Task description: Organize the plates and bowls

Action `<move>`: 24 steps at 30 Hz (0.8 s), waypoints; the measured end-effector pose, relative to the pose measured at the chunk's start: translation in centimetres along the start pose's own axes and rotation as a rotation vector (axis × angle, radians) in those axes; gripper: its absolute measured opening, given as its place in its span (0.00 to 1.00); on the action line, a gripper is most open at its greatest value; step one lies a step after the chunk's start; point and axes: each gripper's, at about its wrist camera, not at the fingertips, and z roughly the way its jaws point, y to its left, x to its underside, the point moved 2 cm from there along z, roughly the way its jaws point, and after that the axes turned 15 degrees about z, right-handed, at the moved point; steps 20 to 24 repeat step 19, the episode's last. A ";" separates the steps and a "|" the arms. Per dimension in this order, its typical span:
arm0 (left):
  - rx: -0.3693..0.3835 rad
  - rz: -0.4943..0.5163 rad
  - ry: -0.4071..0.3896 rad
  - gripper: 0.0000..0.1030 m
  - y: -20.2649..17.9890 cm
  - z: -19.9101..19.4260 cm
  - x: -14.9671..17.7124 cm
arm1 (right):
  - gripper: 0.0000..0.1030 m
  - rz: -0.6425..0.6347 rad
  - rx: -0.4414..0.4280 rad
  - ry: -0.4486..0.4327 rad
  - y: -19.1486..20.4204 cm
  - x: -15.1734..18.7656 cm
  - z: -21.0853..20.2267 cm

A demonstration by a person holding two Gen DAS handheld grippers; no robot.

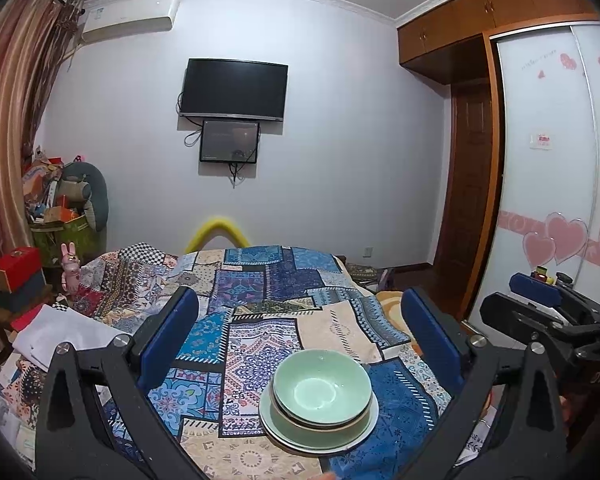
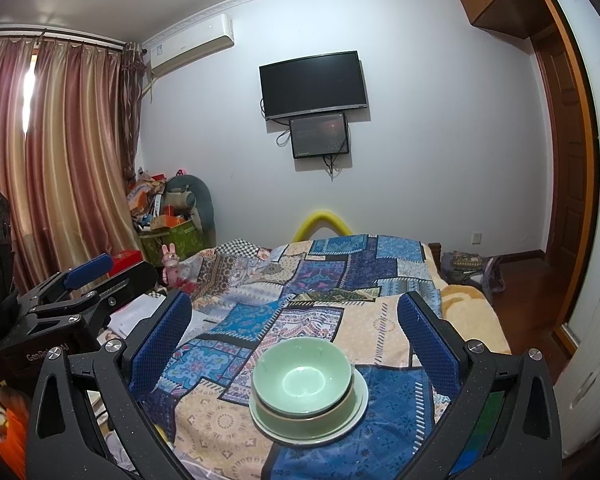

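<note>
**Hovering over a finished-looking stack**

Both grippers hang above the bed [image 1: 260,280], left gripper [image 1: 300,340] and right gripper [image 2: 294,340] with jaws released, holding nothing. Green bowl [image 2: 302,376] sits nested on plates [image 2: 356,404], centred on the quilt, probably for stability.

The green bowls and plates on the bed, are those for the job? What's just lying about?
For the job: pale green ceramic bowl, stacked on pale green plates.

Just lying about: pink rabbit toy, red box, white folded cloth.
</note>
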 end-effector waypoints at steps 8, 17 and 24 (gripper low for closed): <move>-0.006 -0.007 0.003 1.00 0.0 0.2 0.0 | 1.00 0.003 0.000 0.006 0.0 0.1 0.2; -0.008 -0.011 -0.001 1.00 0.0 0.1 0.2 | 1.00 0.007 0.000 0.016 -0.1 0.3 0.6; -0.008 -0.010 0.000 1.00 -0.1 0.1 0.3 | 1.00 0.006 0.001 0.021 -0.1 0.4 0.8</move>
